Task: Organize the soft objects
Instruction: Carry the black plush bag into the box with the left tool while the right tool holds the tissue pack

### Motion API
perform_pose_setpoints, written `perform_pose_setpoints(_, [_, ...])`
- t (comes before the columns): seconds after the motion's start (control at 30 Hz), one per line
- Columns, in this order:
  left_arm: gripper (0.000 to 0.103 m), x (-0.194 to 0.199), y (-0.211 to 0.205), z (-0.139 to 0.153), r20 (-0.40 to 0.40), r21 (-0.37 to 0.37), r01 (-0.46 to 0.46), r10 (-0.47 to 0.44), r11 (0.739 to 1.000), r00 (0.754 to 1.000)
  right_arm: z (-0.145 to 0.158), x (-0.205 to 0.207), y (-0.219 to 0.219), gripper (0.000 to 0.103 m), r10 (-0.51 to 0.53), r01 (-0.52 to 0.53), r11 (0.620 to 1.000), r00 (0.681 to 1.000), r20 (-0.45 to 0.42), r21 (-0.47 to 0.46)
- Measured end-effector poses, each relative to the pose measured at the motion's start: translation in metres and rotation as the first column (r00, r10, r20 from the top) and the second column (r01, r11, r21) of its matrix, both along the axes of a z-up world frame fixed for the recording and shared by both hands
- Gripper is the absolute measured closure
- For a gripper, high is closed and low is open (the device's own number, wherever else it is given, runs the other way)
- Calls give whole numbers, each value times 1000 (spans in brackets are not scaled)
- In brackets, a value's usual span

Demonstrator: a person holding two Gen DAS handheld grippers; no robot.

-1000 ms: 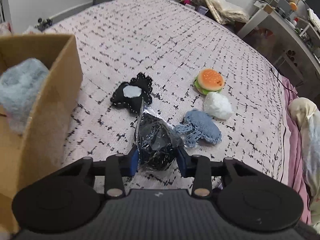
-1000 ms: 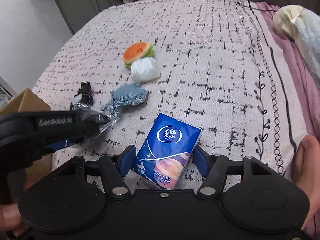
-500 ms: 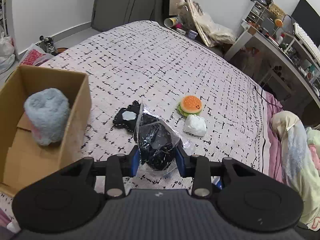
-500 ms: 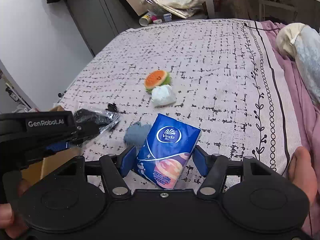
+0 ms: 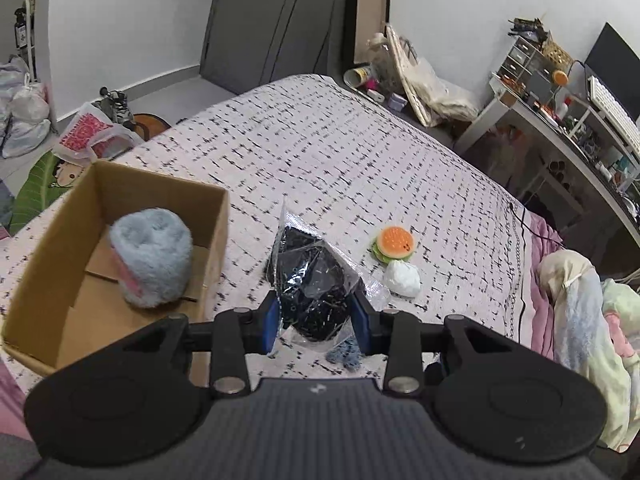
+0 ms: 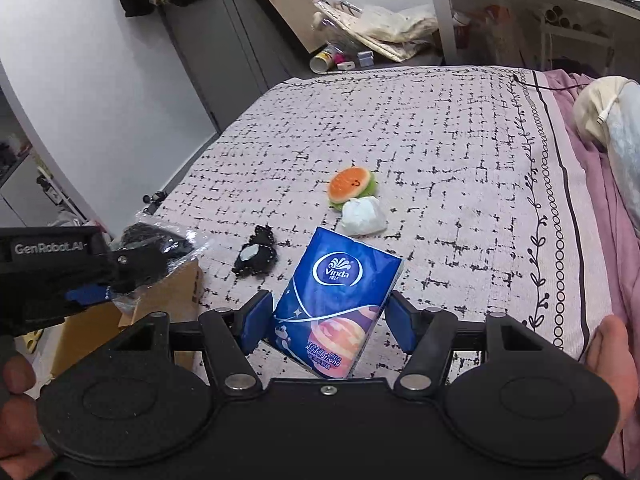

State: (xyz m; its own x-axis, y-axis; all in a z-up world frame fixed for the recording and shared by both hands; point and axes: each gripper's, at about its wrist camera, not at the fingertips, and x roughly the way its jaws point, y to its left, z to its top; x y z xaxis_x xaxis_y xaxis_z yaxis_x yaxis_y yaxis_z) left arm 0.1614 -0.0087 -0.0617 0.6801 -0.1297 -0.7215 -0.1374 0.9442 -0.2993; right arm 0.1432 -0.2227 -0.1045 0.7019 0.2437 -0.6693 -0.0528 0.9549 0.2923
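Left gripper (image 5: pixel 316 322) clamps a clear plastic bag of black fabric (image 5: pixel 314 280); right gripper (image 6: pixel 326 320) pinches a blue Vinda tissue pack (image 6: pixel 336 300) between its jaws.

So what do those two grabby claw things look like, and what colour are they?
Both are black plastic. The left gripper and right gripper each have two fingers lined with blue pads, joined by black link bars with silver bolts to two big round black discs. From the right camera, the left one's side shows grey "GenRobot.AI" lettering. Bare hands hold them; no sleeves or cables show.
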Motion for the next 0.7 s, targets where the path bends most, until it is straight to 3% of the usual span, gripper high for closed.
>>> perform_pose_setpoints(0.7, [66, -16, 91, 0, -17, -23, -183, 183, 983, 983, 28, -1, 41, 43, 102, -103, 995, 988, 117, -1])
